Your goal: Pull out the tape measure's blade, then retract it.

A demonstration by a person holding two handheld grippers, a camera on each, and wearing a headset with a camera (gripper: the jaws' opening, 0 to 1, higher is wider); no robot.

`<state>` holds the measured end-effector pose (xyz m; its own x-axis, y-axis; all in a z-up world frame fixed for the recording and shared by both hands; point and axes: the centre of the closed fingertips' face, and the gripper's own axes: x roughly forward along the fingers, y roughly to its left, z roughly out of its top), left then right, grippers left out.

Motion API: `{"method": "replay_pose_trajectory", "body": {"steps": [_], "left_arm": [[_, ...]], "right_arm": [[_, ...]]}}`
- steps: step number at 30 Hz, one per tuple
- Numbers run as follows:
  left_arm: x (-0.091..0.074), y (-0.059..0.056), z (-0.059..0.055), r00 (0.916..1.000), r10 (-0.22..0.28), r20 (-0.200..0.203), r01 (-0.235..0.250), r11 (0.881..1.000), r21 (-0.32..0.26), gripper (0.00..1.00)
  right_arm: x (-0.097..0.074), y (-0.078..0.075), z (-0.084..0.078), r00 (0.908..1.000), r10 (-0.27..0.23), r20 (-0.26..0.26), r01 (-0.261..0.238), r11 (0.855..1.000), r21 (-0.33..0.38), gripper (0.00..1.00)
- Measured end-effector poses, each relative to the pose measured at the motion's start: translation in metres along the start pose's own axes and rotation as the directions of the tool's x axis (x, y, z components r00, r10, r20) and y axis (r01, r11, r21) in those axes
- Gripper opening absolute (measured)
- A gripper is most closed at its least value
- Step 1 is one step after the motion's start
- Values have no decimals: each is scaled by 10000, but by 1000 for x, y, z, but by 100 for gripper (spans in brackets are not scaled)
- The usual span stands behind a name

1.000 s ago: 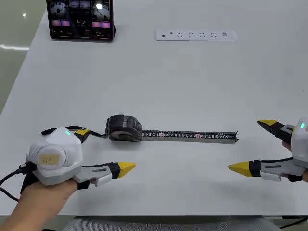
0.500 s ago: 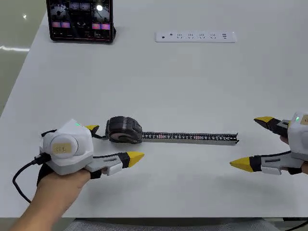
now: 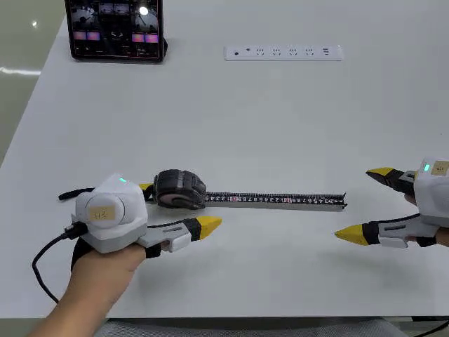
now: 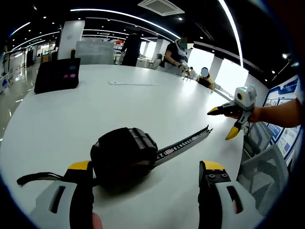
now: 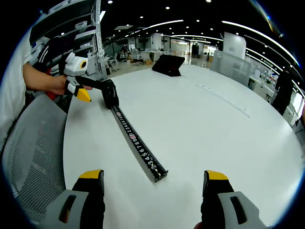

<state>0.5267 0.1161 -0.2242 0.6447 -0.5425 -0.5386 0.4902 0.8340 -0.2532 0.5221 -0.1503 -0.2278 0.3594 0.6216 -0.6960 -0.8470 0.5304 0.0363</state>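
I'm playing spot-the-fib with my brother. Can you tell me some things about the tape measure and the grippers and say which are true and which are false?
1. The blade is pulled out of the case and lies flat on the table. True.
2. The right gripper is pinching the blade's end. False: it is open and apart from the end.
3. The case sits between the open jaws of the left gripper. True.
4. The power strip lies right beside the case. False: it is at the far side of the table, well away from the case.
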Motion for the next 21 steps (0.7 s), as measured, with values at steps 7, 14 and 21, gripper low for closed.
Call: {"method": "replay_pose_trajectory", "body": {"steps": [7, 14, 21], "left_arm": [[1, 0, 0, 9999, 164, 14, -164, 9998, -72, 89], [3, 0, 3, 9984, 537, 199, -529, 9978, -404, 88], [6, 2, 5, 9952, 929, 312, -904, 9933, -724, 88]], "right_arm": [[2, 0, 0, 9999, 107, -71, -107, 9999, -86, 82], [4, 0, 0, 9990, 360, -267, -369, 9988, -318, 77], [6, -2, 0, 9964, 642, -559, -690, 9938, -874, 70]]}}
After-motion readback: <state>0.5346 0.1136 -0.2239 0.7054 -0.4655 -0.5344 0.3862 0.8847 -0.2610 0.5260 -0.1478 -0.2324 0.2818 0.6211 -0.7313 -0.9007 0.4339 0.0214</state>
